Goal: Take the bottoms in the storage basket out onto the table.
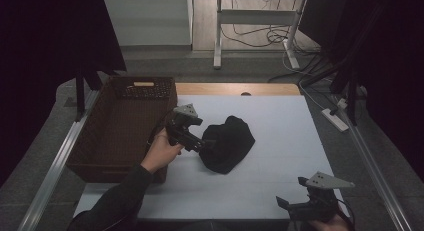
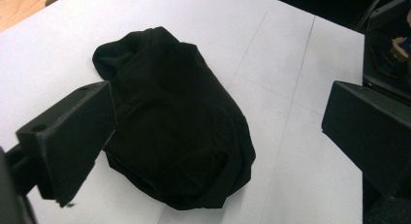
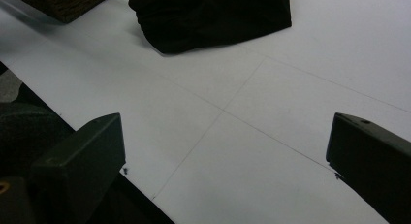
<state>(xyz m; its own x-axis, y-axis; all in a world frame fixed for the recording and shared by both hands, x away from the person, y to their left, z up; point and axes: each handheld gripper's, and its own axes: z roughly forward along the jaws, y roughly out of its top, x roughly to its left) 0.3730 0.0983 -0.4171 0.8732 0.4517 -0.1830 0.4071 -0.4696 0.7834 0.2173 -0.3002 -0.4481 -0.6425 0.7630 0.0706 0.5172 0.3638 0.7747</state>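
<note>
Black cloth (image 1: 227, 143), crumpled into a rounded heap, is seen lying near the middle of the white-covered surface (image 1: 280, 126), just right of a brown woven basket (image 1: 122, 126) that is set along the surface's left edge. The left tool (image 1: 202, 143) is held by a hand (image 1: 162, 151) beside the basket and is pointed at the cloth's left side; in the left gripper view its jaws are spread wide, with the cloth (image 2: 174, 122) lying between and beyond them, one jaw close to the fabric's edge. Whether that jaw touches the fabric cannot be told. The right tool (image 1: 290, 193) is held low at the near right corner of the surface, well apart from the cloth, with a grey three-cornered plate on top. In the right gripper view its jaws are likewise spread, with bare white surface (image 3: 252, 136) between them, the cloth (image 3: 213, 18) farther off at the top and a corner of the basket (image 3: 60, 3) at the upper left.
</note>
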